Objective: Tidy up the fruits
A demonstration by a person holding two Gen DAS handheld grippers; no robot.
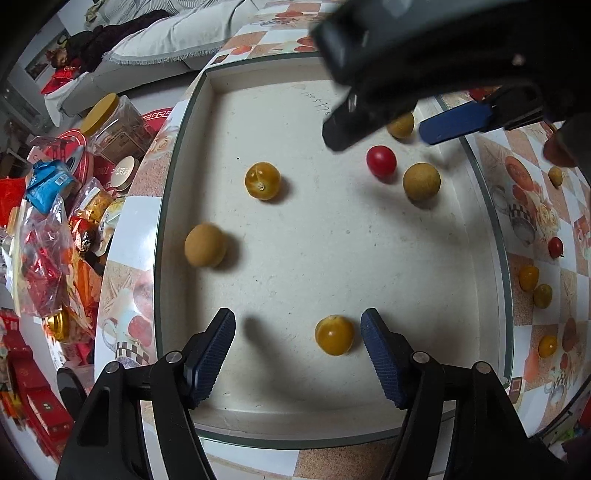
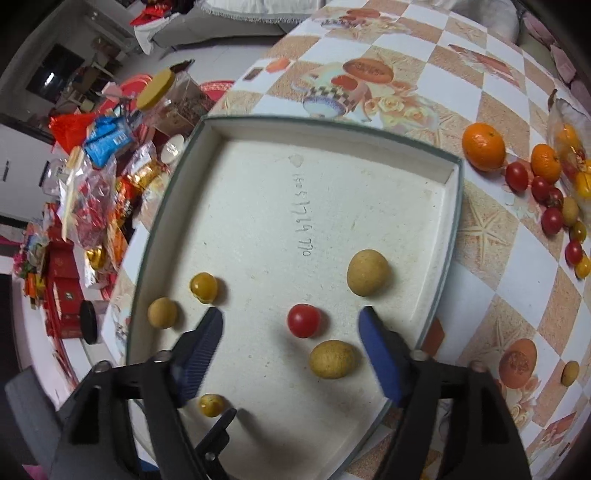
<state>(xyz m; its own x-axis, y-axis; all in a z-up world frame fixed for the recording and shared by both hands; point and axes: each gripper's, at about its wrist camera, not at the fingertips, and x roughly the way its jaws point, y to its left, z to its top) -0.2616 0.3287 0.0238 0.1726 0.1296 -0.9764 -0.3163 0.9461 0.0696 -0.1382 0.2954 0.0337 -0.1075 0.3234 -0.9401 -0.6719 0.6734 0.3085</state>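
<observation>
A shallow white tray [image 1: 184, 147] [image 2: 448, 206] lies on the patterned table. It holds two yellow tomatoes [image 1: 262, 181] [image 1: 334, 335], a red tomato [image 1: 381, 159] [image 2: 303, 320] and tan round fruits [image 1: 205, 244] [image 1: 421, 181] [image 2: 367, 272] [image 2: 331, 359]. My left gripper [image 1: 297, 334] is open and empty above the tray's near edge, a yellow tomato just inside its right finger. My right gripper [image 2: 290, 319] is open and empty above the red tomato; it also shows in the left wrist view [image 1: 384, 133].
Loose fruit lies on the table right of the tray: two oranges [image 2: 483, 146], several red tomatoes [image 2: 552, 220] and small yellow ones [image 1: 528, 277]. Snack bags and jars [image 1: 55, 206] crowd a lower surface on the left. A sofa [image 1: 177, 33] stands behind.
</observation>
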